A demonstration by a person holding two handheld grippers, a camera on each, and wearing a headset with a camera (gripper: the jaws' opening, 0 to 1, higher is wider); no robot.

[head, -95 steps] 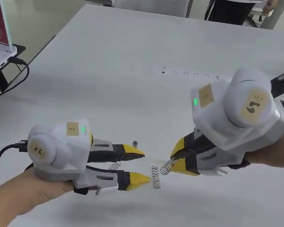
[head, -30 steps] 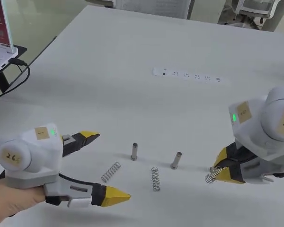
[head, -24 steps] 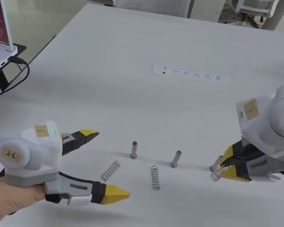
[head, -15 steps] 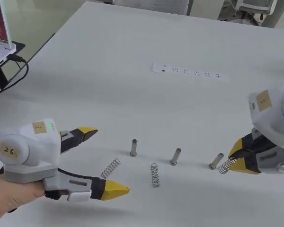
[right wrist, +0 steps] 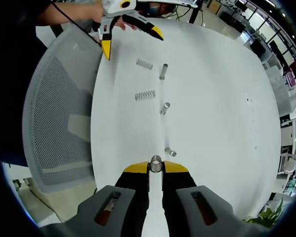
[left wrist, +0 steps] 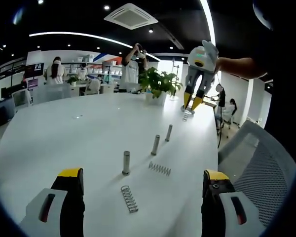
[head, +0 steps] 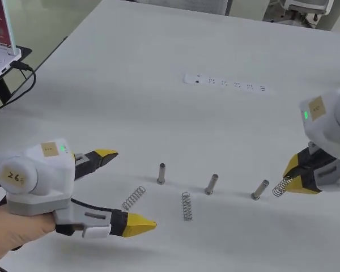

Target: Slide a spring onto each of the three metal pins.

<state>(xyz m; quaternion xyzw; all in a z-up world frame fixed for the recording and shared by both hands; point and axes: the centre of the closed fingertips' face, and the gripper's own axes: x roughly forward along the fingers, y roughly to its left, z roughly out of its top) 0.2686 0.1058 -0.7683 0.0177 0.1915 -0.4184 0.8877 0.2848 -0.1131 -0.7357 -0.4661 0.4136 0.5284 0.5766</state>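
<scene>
Spring (head: 282, 185) clamped in right gripper (head: 293, 180), jaws narrow, just beside rightmost pin (head: 260, 190). Left gripper (left wrist: 143, 174) spread wide, empty, near loose springs (head: 186, 205).

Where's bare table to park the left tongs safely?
Free: the wide table stretch between the power strip and the row of pins, and the near edge before the loose springs. Crowded: the pin row itself, with open left tongs at one end and right tongs holding a spring at the other.
</scene>
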